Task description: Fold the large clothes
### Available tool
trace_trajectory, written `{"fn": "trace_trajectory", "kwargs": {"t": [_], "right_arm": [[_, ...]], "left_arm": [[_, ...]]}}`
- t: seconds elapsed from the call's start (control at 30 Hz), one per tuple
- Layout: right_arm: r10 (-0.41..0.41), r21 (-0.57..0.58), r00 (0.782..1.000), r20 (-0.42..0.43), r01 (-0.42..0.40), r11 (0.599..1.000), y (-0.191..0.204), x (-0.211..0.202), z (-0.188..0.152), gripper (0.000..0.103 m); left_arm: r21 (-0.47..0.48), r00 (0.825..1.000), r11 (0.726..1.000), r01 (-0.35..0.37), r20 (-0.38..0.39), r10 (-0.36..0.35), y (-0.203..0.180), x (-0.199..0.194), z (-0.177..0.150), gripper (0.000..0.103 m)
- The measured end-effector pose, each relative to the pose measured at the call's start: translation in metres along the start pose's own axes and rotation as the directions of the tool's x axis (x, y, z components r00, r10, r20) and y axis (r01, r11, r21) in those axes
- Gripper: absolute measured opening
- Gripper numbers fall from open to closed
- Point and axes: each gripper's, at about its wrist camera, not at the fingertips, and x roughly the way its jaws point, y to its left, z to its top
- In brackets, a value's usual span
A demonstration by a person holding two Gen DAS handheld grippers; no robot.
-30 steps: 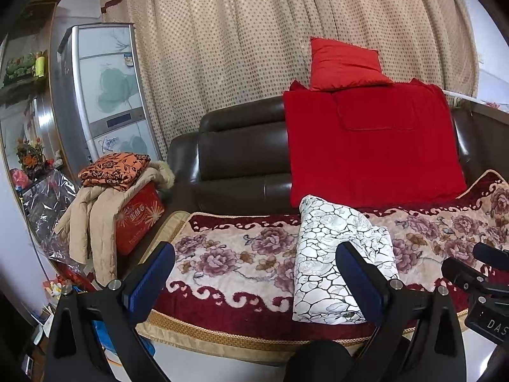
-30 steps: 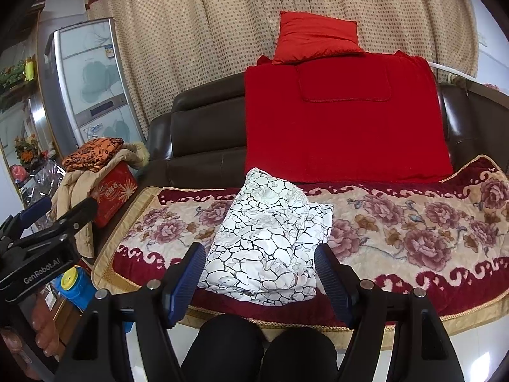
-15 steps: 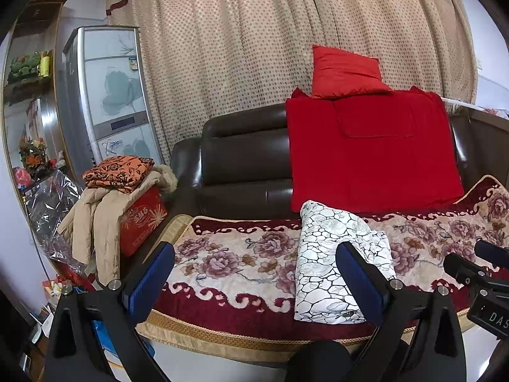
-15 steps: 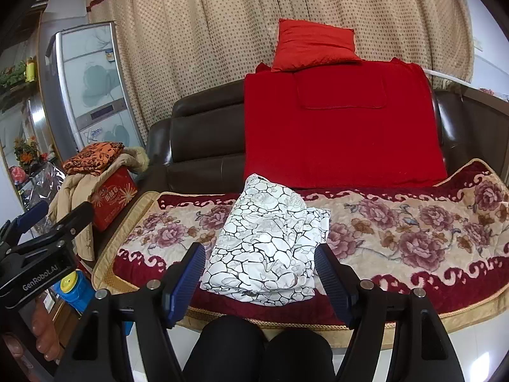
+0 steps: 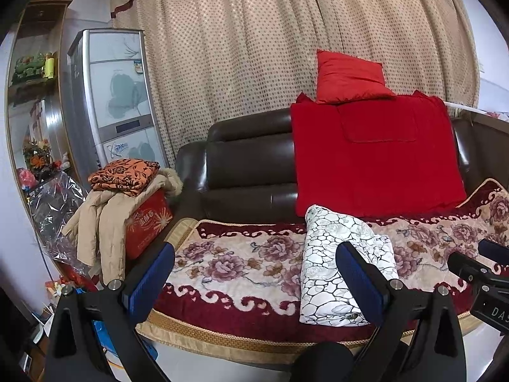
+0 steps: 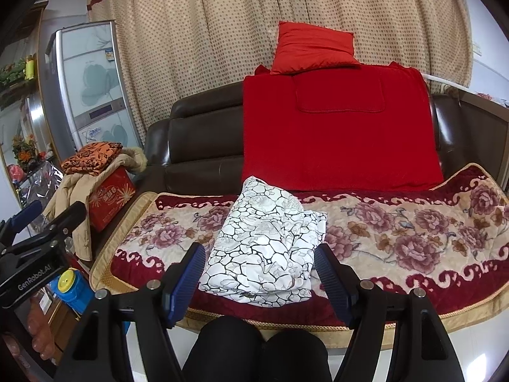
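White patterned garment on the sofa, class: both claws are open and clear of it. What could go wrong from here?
1. The white patterned garment lies folded near the front edge of the floral sofa cover; a clumsy grab might drag it off onto the floor.
2. It sits in loose layers, so the right claw may pinch only the top one and undo the fold.
3. The left claw stands off to its side and could snag the cover instead.

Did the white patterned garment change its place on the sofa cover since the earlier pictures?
No. The white patterned garment lies on the same flowers of the floral sofa cover, below the red blanket; only the cameras shifted slightly.
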Motion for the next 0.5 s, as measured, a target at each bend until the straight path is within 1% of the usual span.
{"fn": "trace_trajectory", "kwargs": {"t": [0.5], "right_arm": [[-0.002,-0.010,1.000,0.000,0.002,1.000,0.0075,-0.0016,-0.0009,0.075]], "left_arm": [[-0.012,1.000,1.000,0.008,0.012,-0.007,0.0059,-0.0058,-0.0013,0.101]]}}
